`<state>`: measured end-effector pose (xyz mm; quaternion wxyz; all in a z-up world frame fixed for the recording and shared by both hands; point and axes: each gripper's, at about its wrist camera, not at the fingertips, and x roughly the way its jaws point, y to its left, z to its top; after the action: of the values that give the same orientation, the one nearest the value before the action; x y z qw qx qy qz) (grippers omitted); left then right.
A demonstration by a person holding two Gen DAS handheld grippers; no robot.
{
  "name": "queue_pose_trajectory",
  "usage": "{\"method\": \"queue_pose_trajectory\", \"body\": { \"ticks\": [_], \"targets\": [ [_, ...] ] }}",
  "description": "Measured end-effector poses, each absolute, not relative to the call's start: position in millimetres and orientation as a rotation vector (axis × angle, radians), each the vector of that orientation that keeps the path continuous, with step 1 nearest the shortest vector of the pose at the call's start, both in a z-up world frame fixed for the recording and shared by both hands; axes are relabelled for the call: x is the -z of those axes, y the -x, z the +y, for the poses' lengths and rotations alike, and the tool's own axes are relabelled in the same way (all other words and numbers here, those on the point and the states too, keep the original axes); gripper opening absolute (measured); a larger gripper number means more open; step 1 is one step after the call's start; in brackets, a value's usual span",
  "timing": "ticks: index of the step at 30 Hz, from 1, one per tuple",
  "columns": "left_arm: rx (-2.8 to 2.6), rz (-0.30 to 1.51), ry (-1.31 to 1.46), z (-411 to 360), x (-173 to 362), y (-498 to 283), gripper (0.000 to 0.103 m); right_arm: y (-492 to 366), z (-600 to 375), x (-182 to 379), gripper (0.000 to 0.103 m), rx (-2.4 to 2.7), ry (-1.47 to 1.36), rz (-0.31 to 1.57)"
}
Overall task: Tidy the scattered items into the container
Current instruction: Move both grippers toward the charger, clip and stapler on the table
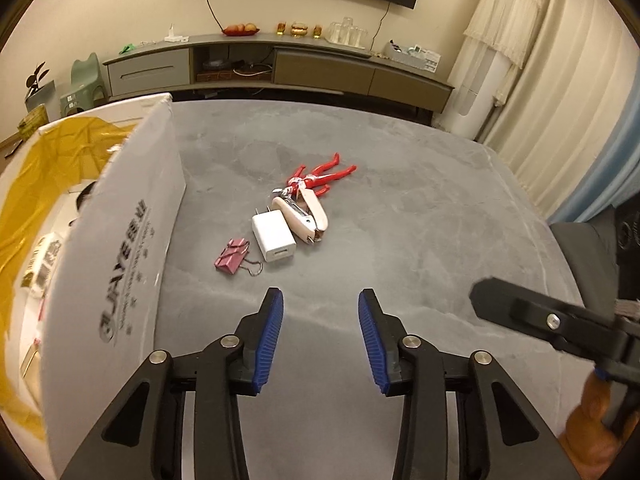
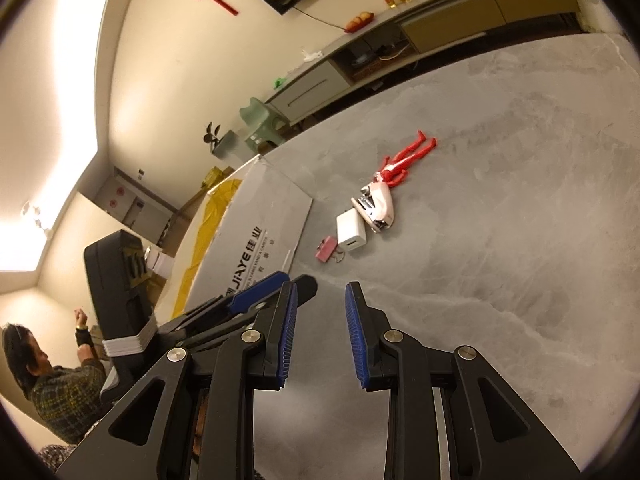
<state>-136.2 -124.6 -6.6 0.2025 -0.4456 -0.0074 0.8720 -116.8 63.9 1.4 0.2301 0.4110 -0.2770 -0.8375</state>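
Note:
On the grey table lie a pink binder clip, a white charger plug, a cream stapler and a red toy figure, bunched in a line. A white cardboard box with yellow lining stands to their left. My left gripper is open and empty, hovering short of the items. My right gripper is also open and empty, further back. The right gripper's finger shows at the right of the left wrist view.
A long low TV cabinet with ornaments stands beyond the table's far edge. Curtains hang at the right. A person sits at the lower left of the right wrist view. Bare grey tabletop stretches right of the items.

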Motion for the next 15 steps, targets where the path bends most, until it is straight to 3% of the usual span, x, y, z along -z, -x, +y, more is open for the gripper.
{"method": "queue_pose_trajectory", "body": {
  "ticks": [8,15],
  "targets": [
    [-2.452,-0.056,1.271,-122,32,176,0.046,141,64,17,0.029,2.298,-1.182,-0.778],
    [-2.455,-0.039,1.274,-118,50,202,0.046,178,56,22,0.036,2.330,-1.234,-0.737]
  ]
}}
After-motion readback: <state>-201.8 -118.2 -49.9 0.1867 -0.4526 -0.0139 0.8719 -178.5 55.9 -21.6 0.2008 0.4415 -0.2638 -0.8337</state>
